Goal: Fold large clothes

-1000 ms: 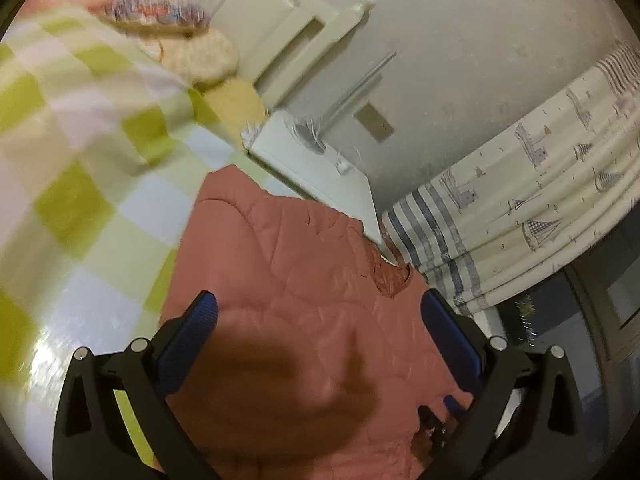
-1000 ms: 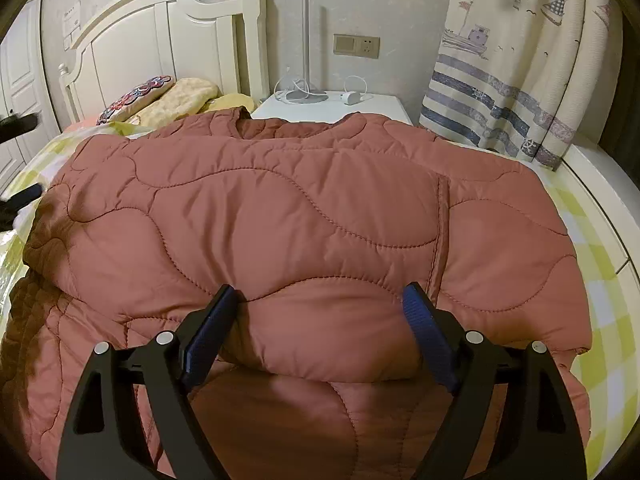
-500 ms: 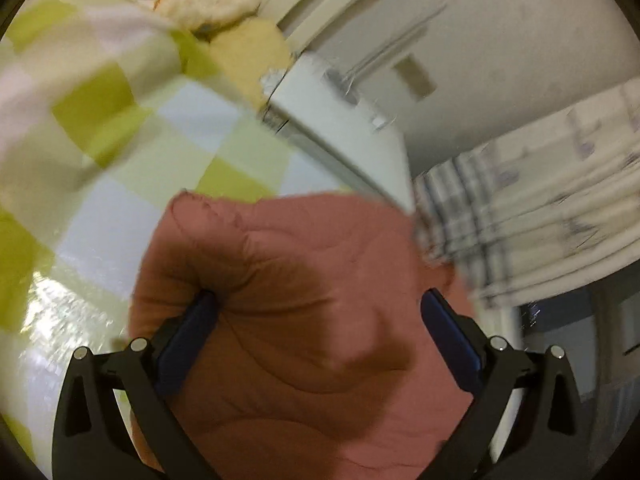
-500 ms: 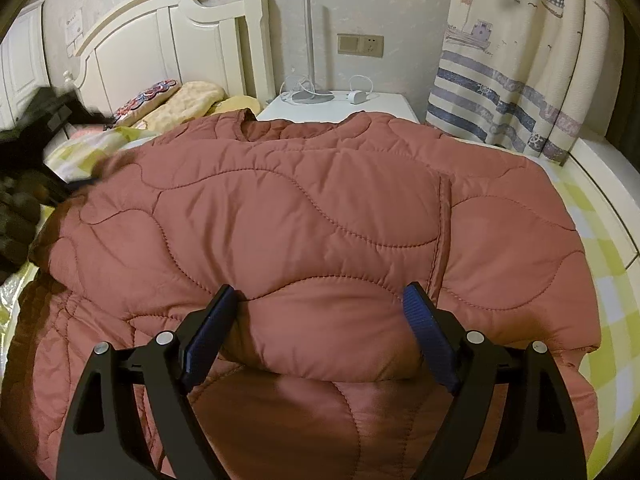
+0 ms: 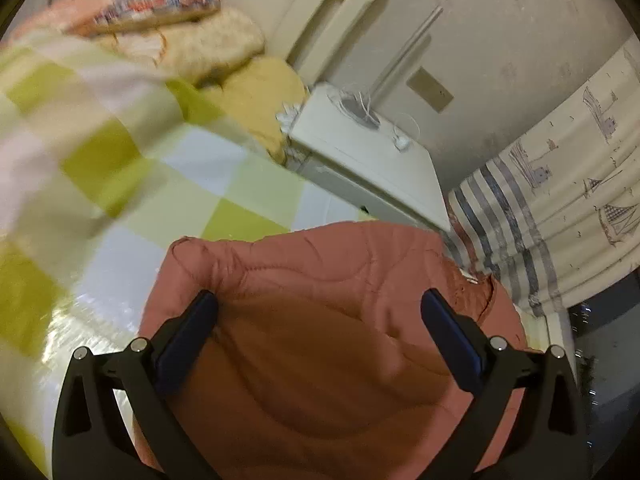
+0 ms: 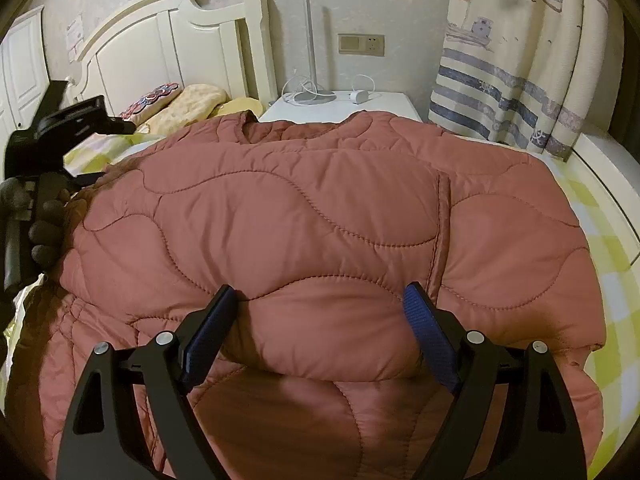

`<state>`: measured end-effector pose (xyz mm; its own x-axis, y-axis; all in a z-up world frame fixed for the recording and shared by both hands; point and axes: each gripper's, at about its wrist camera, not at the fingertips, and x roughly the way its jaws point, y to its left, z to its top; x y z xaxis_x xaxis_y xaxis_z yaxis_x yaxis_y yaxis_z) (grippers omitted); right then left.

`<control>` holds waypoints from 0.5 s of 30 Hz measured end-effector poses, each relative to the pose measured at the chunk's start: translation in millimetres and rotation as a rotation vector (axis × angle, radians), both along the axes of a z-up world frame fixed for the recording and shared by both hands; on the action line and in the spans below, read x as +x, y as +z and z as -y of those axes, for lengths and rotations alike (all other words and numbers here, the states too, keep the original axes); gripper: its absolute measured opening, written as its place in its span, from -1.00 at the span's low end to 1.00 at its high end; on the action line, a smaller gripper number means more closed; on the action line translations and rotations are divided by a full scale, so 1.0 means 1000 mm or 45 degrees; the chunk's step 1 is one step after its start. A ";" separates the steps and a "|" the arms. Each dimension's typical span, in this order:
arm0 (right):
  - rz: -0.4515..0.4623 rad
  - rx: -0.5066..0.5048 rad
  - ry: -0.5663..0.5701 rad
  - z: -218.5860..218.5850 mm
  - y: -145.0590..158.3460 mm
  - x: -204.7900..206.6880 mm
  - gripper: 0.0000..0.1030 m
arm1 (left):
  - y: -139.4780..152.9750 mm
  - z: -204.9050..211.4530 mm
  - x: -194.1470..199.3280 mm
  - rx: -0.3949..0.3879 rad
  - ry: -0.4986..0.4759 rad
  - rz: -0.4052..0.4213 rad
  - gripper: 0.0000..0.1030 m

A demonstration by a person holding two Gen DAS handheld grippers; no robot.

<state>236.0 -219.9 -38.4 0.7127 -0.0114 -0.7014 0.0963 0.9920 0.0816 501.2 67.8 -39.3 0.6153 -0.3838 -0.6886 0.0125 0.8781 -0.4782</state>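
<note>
A pink quilted jacket [image 6: 304, 216] lies spread on the bed, its lower part folded up into a puffy edge. My right gripper [image 6: 322, 300] stands wide open at that edge, with the fold bulging between its blue pads, which touch it without pinching. My left gripper [image 5: 322, 306] is open just as wide over the jacket's [image 5: 320, 280] left side, with a rounded corner of it between the fingers. In the right wrist view a gloved hand [image 6: 46, 220] holds the left gripper at the jacket's left edge; its fingertips are hidden there.
The bed has a yellow-green checked sheet [image 5: 120, 160] and pillows [image 6: 188, 104] by the white headboard [image 6: 160, 48]. A white nightstand [image 6: 340, 106] with a lamp base and cables stands behind the jacket. A striped curtain [image 6: 512, 80] hangs at right.
The left hand and its gripper came in from the left to the jacket's left edge, and the left view swung. The right gripper and the fold between its fingers stayed put.
</note>
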 end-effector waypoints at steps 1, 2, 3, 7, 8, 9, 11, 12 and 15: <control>0.000 0.002 0.000 0.000 0.000 0.000 0.58 | 0.008 0.002 -0.015 -0.005 0.001 0.056 0.95; 0.001 0.003 -0.001 0.000 0.000 0.000 0.58 | 0.016 0.011 -0.032 -0.005 -0.046 0.117 0.95; 0.001 0.002 -0.001 0.000 0.000 0.000 0.58 | 0.021 0.021 -0.044 0.028 -0.090 0.134 0.95; 0.000 0.002 0.000 0.001 0.000 0.000 0.58 | 0.005 0.077 -0.085 0.412 -0.233 0.130 0.96; 0.001 0.001 0.000 0.001 0.000 0.000 0.58 | -0.008 0.088 -0.088 0.490 -0.258 0.101 0.96; 0.002 0.003 -0.002 0.002 0.000 -0.001 0.58 | -0.020 0.096 -0.090 0.564 -0.265 0.101 0.96; 0.004 0.011 -0.007 0.003 0.000 -0.002 0.58 | -0.024 0.098 -0.094 0.592 -0.252 0.132 0.96; 0.005 0.020 -0.009 0.004 0.000 -0.002 0.59 | -0.023 0.094 -0.097 0.577 -0.246 0.128 0.96; 0.005 0.042 -0.012 0.007 -0.001 -0.002 0.59 | -0.001 0.070 -0.130 0.422 -0.190 0.181 0.95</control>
<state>234.1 -227.1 -38.9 0.7151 0.0049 -0.6990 0.1056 0.9877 0.1150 371.7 -2.2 -40.7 0.6680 -0.2470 -0.7020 0.1973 0.9683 -0.1529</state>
